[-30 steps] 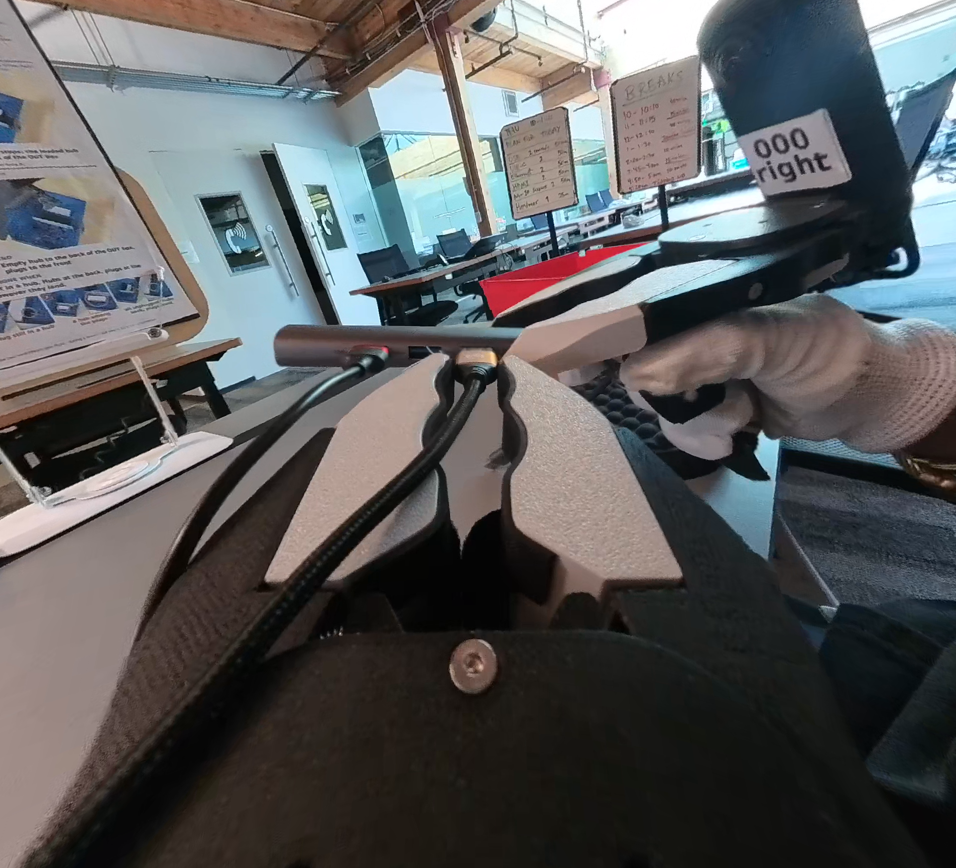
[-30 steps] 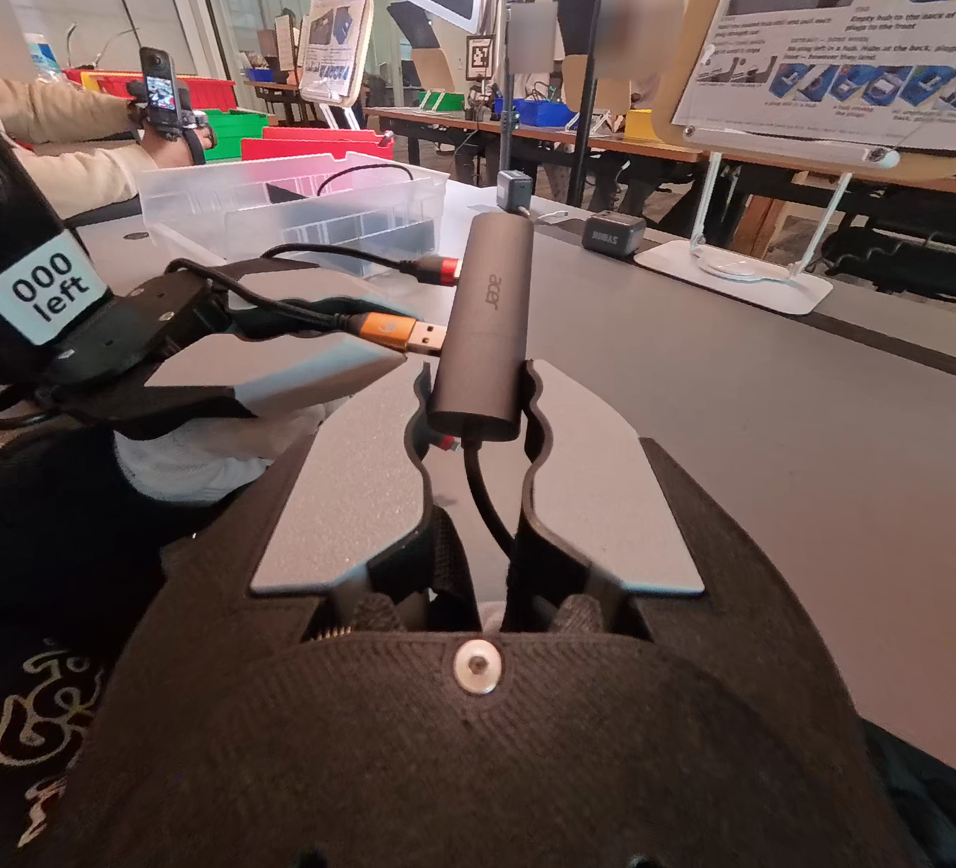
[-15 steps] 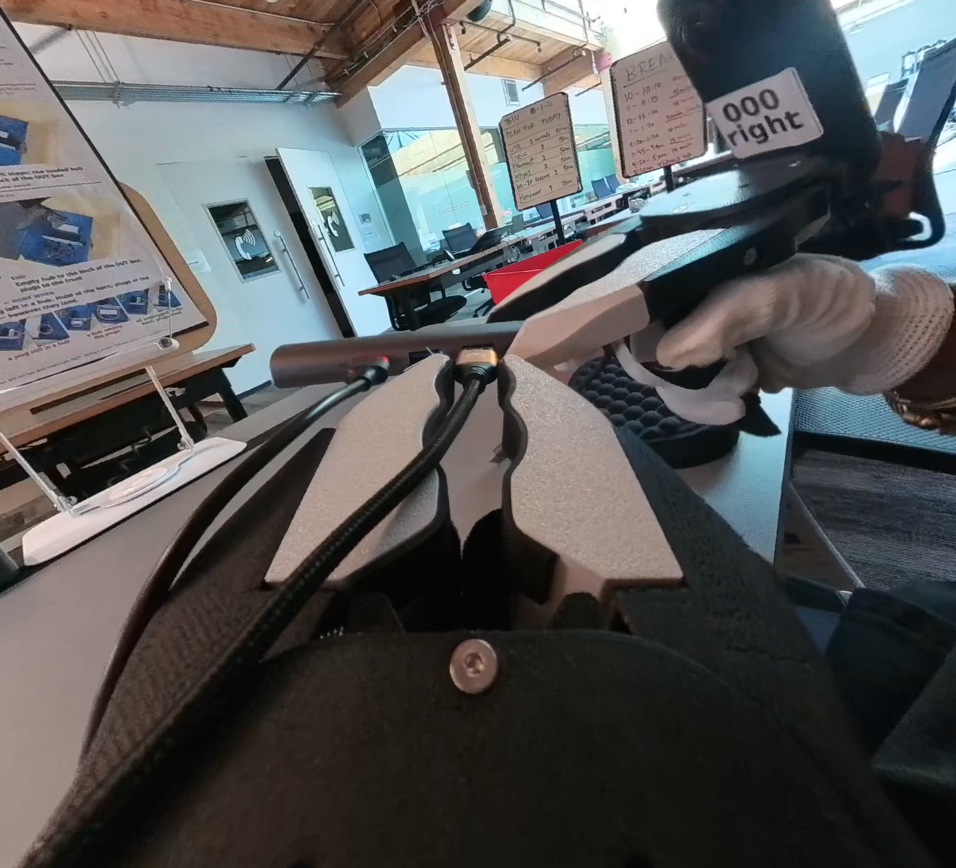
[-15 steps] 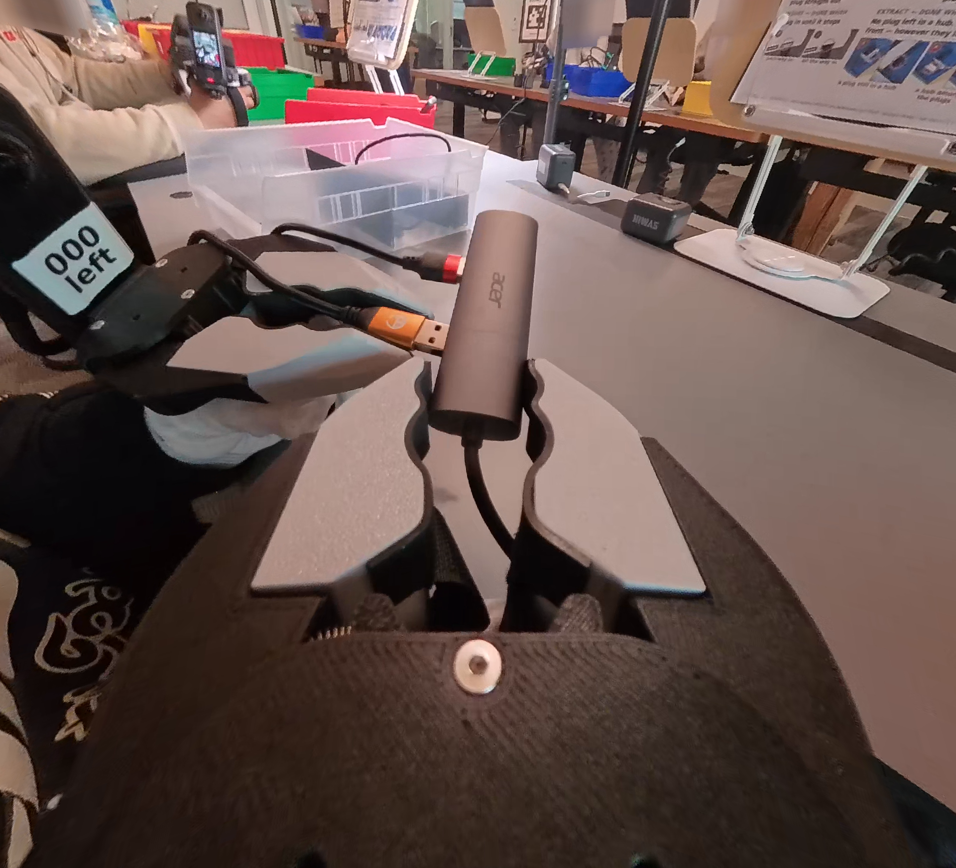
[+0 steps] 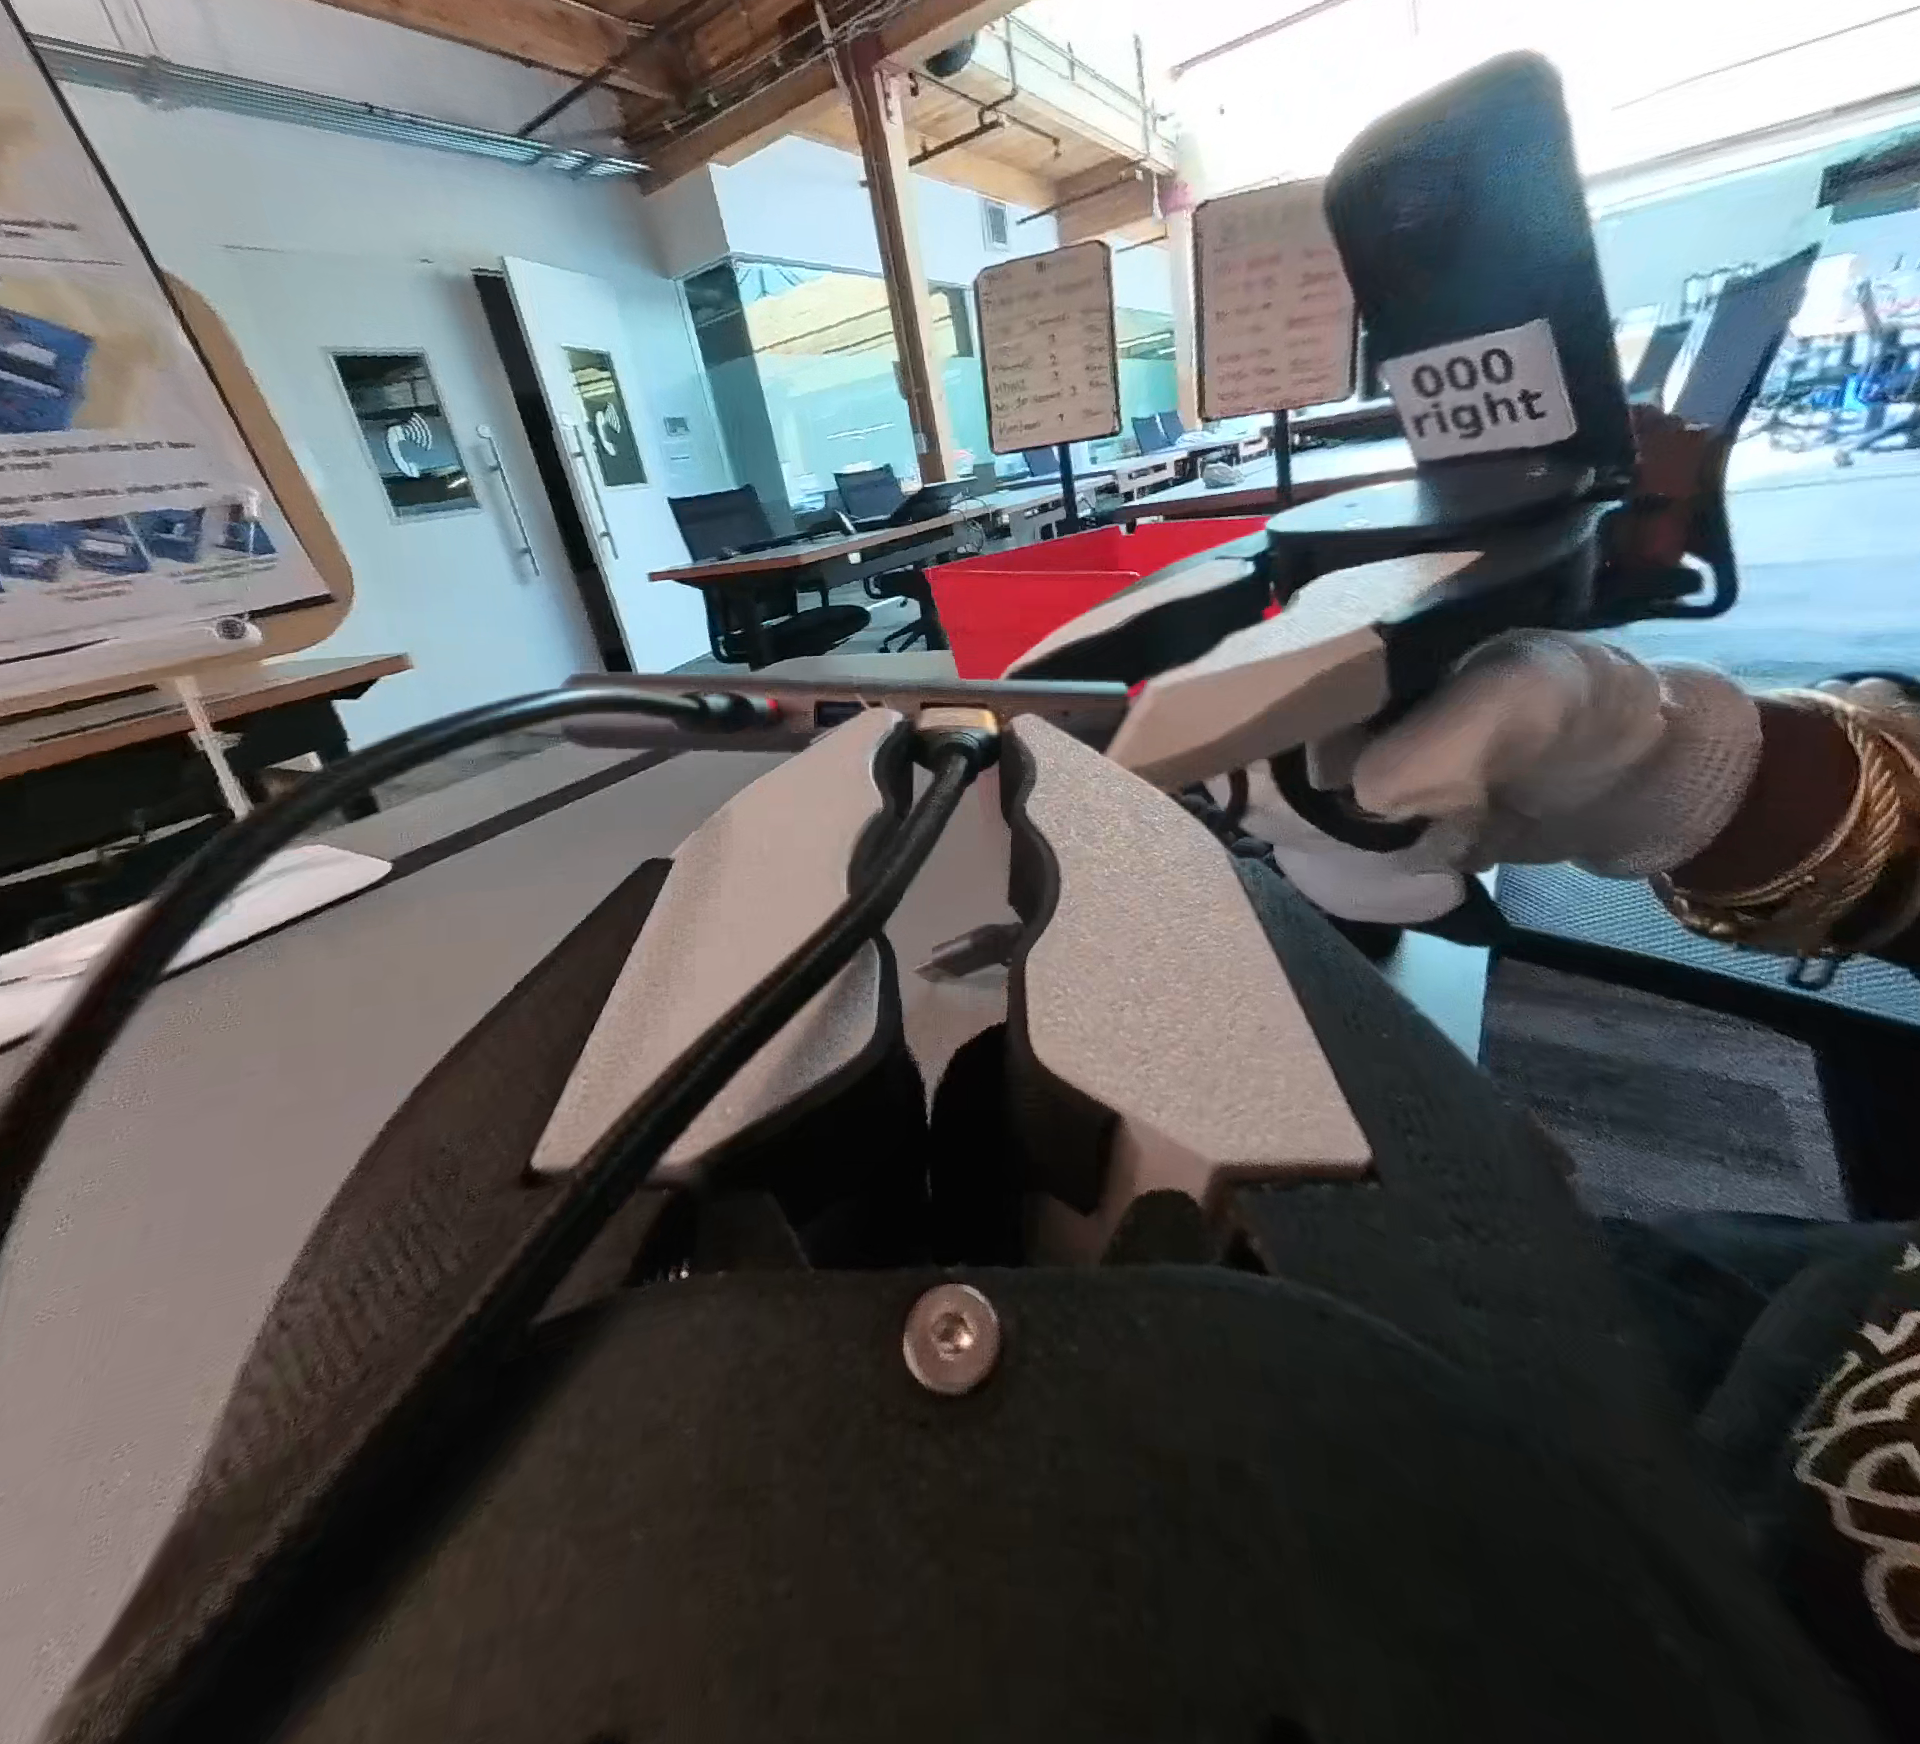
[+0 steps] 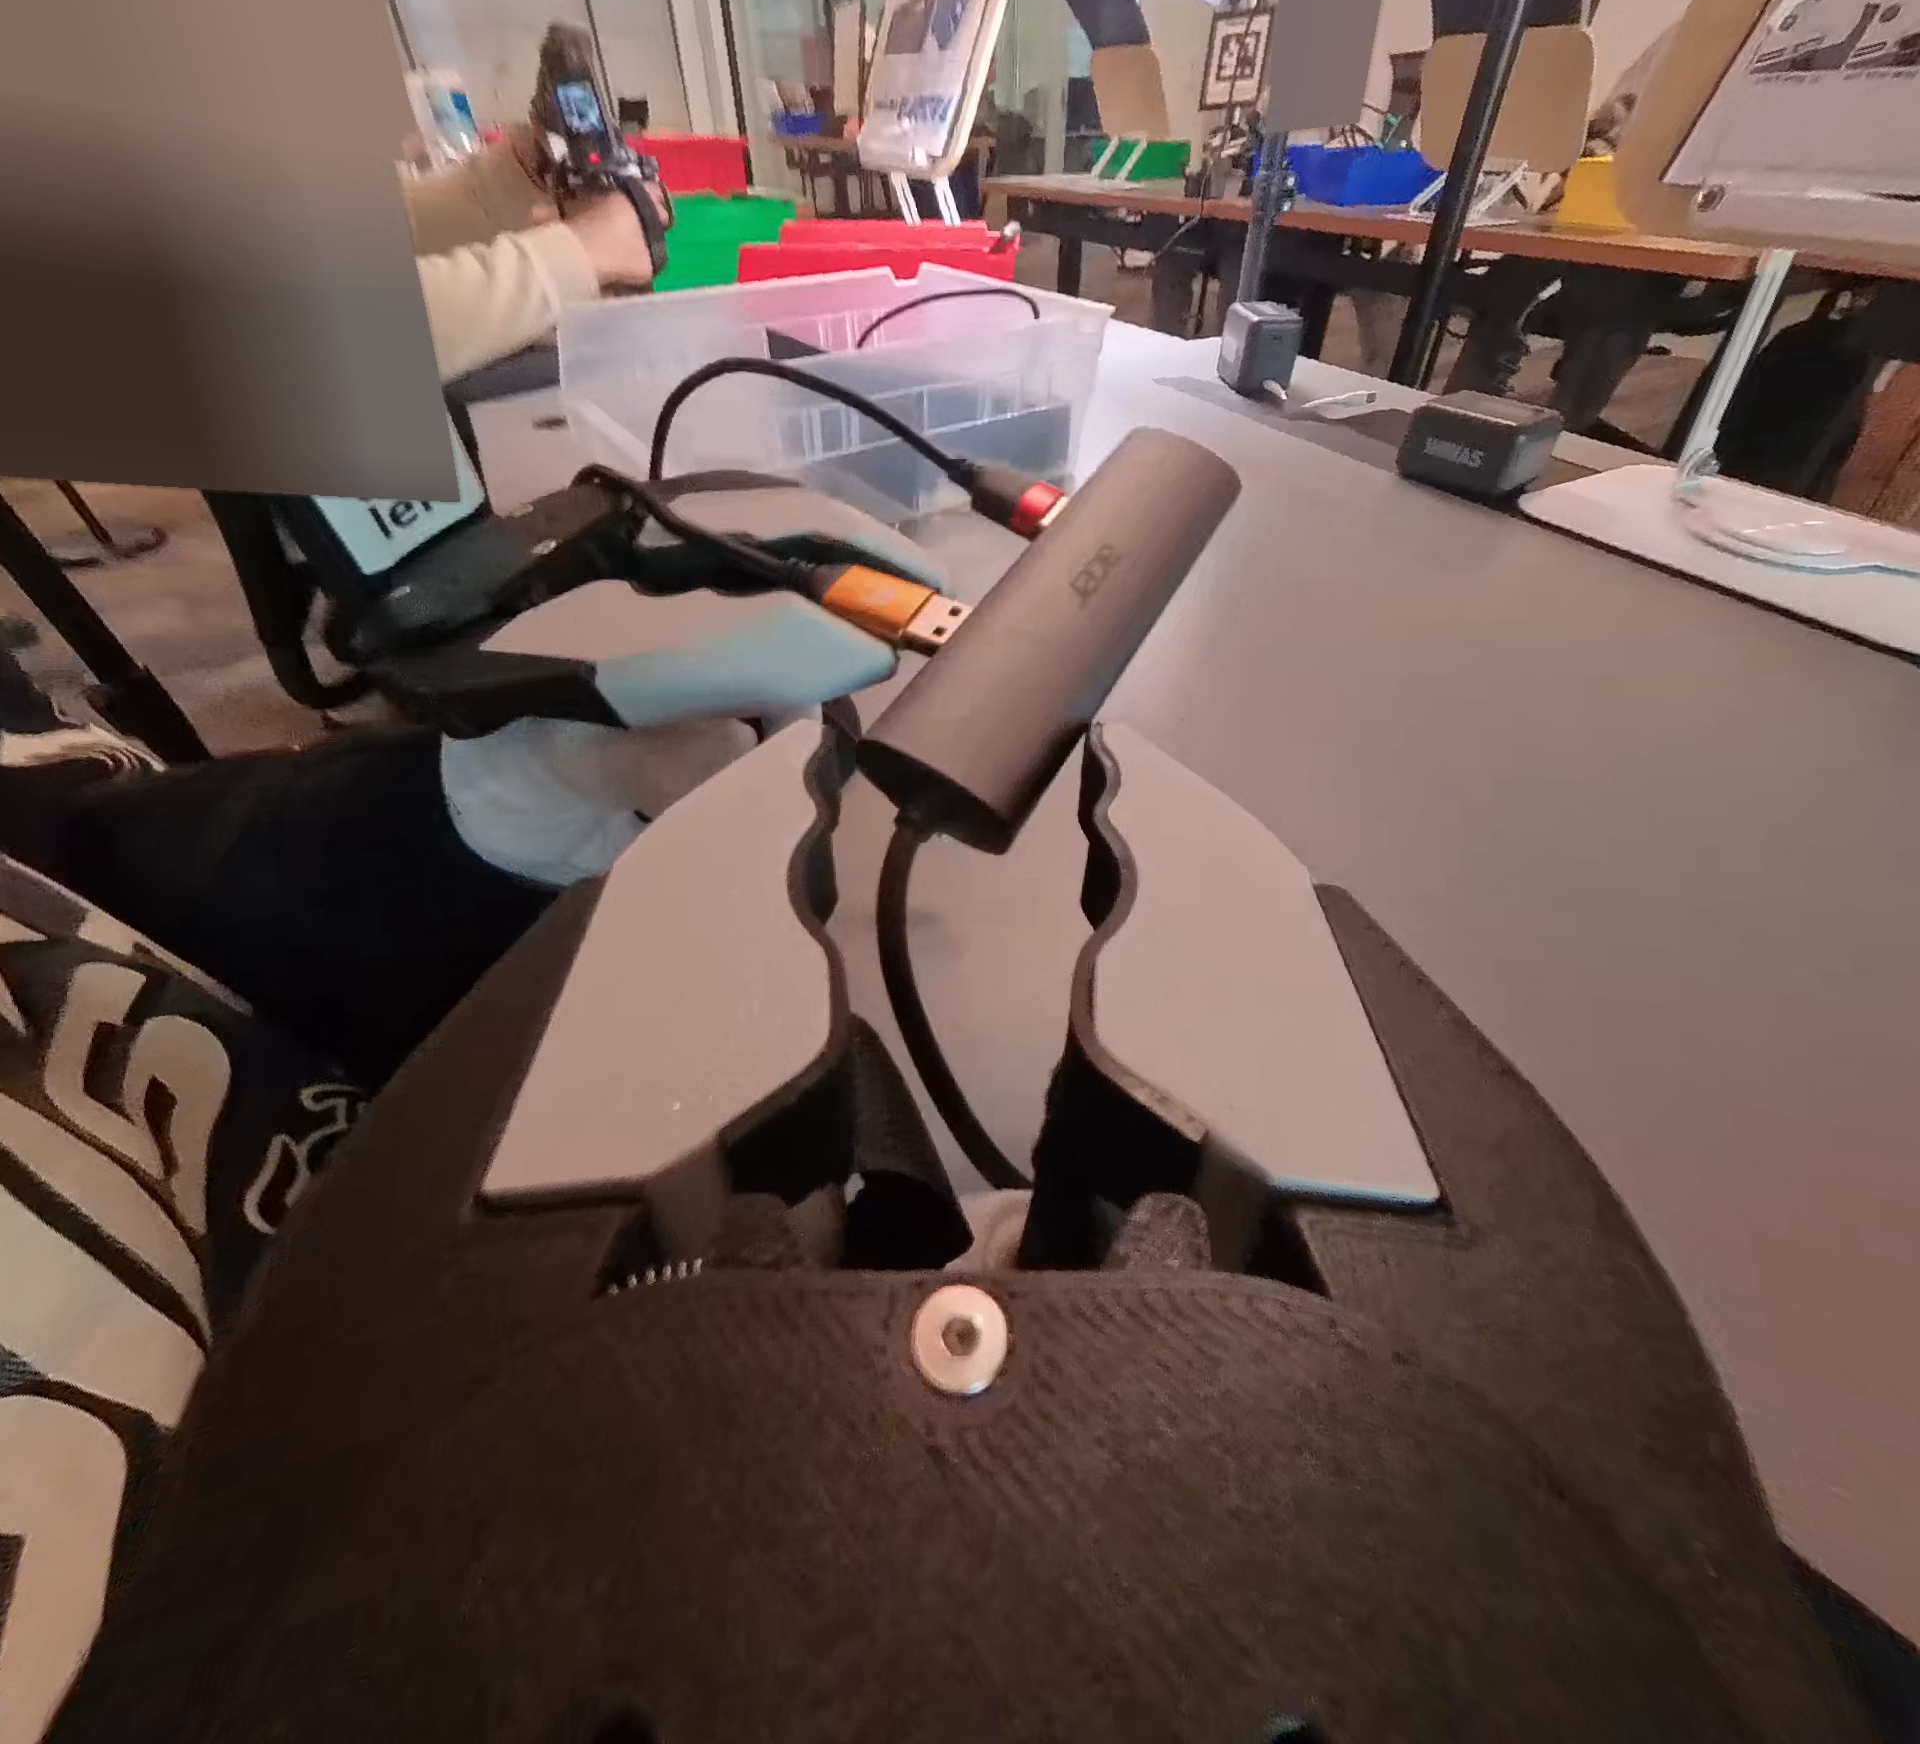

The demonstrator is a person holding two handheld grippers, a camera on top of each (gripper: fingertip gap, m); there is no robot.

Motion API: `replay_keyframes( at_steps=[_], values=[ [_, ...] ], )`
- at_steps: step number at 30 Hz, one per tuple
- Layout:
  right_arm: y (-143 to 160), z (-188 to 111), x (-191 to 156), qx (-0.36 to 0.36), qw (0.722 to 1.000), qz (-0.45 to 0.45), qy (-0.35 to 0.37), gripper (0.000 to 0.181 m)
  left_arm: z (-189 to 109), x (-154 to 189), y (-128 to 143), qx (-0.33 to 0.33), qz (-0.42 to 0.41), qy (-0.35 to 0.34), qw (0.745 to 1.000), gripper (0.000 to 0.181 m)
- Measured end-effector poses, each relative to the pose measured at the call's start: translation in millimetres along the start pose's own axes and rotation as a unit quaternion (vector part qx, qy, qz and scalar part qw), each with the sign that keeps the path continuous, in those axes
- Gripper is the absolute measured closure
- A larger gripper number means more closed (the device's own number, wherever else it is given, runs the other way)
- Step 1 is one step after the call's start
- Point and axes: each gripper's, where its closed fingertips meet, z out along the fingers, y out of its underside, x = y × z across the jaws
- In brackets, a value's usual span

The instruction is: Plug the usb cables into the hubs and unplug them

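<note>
1. At the far left of the right wrist view, a white-gloved hand (image 6: 540, 801) is seen gripping the left tongs (image 6: 894, 614).
2. The left tongs are pressed together on an orange-collared plug (image 6: 883, 601) of a black cable (image 6: 717, 541); its metal tip is held bare, just beside the hub's side and not inserted.
3. In the left wrist view the same plug (image 5: 951, 726) is seen pinched at the fingertips, right at the side of the hub (image 5: 831, 707).
4. A second cable with a red-collared plug (image 6: 1039, 510) is seated in the hub's side, farther along than the orange one.
5. The grey, bar-shaped hub (image 6: 1049, 634) is held above the tabletop (image 6: 1455, 811), tilted up and to the right.
6. Its near end lies between the fingers of the right tongs (image 6: 951, 780), which are spread slightly wider than the hub; a firm pinch cannot be confirmed. The hub's own lead (image 6: 904, 967) hangs down between them.
7. A clear plastic bin (image 6: 831, 364) is set on the tabletop behind the hub.
8. To the right, a small black box (image 6: 1475, 447) and a white stand base (image 6: 1714, 541) are seen on the tabletop.
</note>
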Motion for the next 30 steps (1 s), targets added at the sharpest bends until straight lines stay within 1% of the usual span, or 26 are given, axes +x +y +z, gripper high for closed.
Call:
replay_keyframes(
  at_steps=[1,4,6,9,11,14,20,21,24,28,30],
  values=[
    [0,-1,2,0.005,1.000,0.006,0.000,0.140,1,0,1,-0.002,0.005,0.000,1.000,0.166],
    [2,-1,4,0.005,1.000,0.005,0.002,0.141,2,1,4,-0.010,0.005,0.004,1.000,0.166],
    [3,-2,4,-0.001,0.999,-0.029,0.017,0.141,2,2,4,-0.012,0.003,0.012,1.000,0.166],
    [6,-4,6,-0.030,0.995,-0.090,0.041,0.141,2,4,6,-0.025,-0.006,0.027,0.999,0.166],
    [5,-7,4,-0.028,0.992,-0.114,0.042,0.141,1,6,4,-0.021,-0.007,0.041,0.999,0.166],
    [2,-9,2,-0.018,0.992,-0.116,0.035,0.142,1,9,1,-0.025,-0.008,0.051,0.998,0.166],
    [0,-4,0,0.000,0.994,-0.098,0.043,0.142,-1,4,-2,-0.034,0.032,0.018,0.999,0.166],
    [-2,-3,-1,0.006,0.995,-0.093,0.039,0.142,-1,4,-4,-0.025,0.025,0.019,0.999,0.166],
    [-5,-2,-6,0.021,0.997,-0.078,0.019,0.142,-3,5,-7,-0.012,-0.035,0.048,0.998,0.166],
    [-5,1,-6,0.010,0.995,-0.093,0.025,0.142,-2,3,-6,-0.023,0.013,0.020,0.999,0.166],
    [-7,2,-7,0.014,0.995,-0.094,0.028,0.142,-2,2,-7,-0.021,0.019,0.016,0.999,0.166]
  ],
)
